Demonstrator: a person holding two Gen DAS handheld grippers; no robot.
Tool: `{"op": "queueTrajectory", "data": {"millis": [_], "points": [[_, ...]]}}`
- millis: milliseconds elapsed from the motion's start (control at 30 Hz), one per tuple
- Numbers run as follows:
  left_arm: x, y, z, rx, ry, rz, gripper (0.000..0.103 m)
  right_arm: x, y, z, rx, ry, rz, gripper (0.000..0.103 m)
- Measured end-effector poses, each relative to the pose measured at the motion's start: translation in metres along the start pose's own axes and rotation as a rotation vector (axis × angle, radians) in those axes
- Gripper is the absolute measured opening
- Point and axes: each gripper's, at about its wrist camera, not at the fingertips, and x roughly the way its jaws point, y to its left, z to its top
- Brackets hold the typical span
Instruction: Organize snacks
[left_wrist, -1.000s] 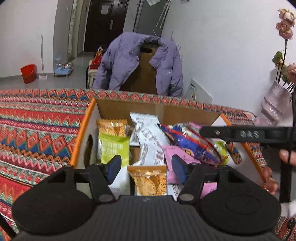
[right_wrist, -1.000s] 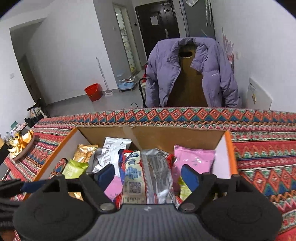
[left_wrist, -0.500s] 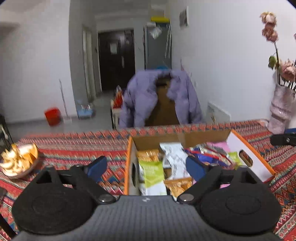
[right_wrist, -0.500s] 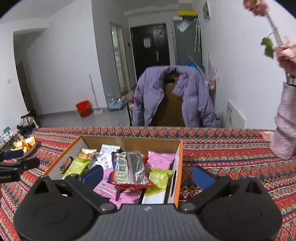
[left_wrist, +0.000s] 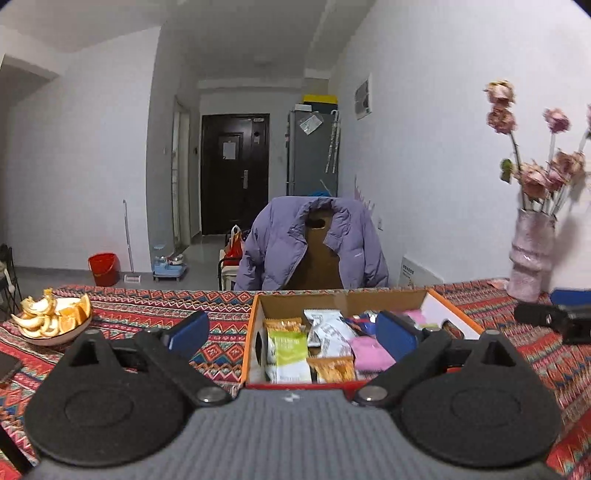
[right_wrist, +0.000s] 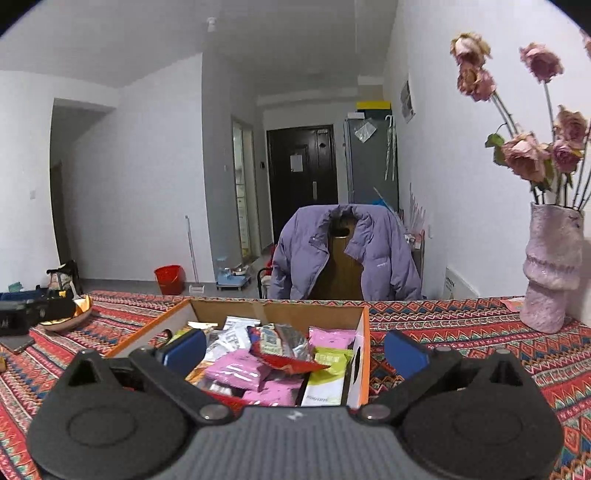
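An orange-edged cardboard box (left_wrist: 252, 339) (right_wrist: 364, 339) sits on the patterned tablecloth and holds several snack packets: green (left_wrist: 290, 347), white (left_wrist: 325, 326), pink (right_wrist: 236, 371), red and silver (right_wrist: 284, 343). My left gripper (left_wrist: 291, 334) is open and empty, pulled back in front of the box's near left corner. My right gripper (right_wrist: 295, 349) is open and empty, pulled back in front of the box's near right side. The right gripper also shows at the right of the left wrist view (left_wrist: 554, 319), and the left gripper at the left of the right wrist view (right_wrist: 22, 314).
A bowl of orange peel (left_wrist: 51, 323) stands at the table's left. A pink vase with dried roses (right_wrist: 552, 269) stands at the right. A chair with a purple jacket (left_wrist: 314, 245) is behind the table. A dark phone (left_wrist: 7, 365) lies at the left edge.
Both grippers have drawn back and up from the box, opened wider and tilted level. The snacks stay in the box.
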Motion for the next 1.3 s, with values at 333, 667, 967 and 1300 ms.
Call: {"op": "queueTrajectory", "data": {"millis": [333, 667, 967, 1300], "points": [[-0.093, -0.012, -0.047, -0.014, 0.024, -0.025, 0.100, -0.101, 0.032, -0.043, -0.032, -0.056, -0.004, 0.103], [-0.193, -0.014, -0.105, -0.047, 0.020, -0.008, 0.102, -0.197, 0.064, -0.100, -0.069, -0.086, 0.013, 0.103], [-0.270, -0.009, -0.139, -0.078, -0.004, 0.008, 0.103, -0.265, 0.097, -0.150, -0.076, -0.075, 0.029, 0.103], [-0.319, -0.016, -0.178, -0.008, -0.008, 0.077, 0.103, -0.312, 0.128, -0.182, -0.091, -0.071, 0.056, 0.103]]}}
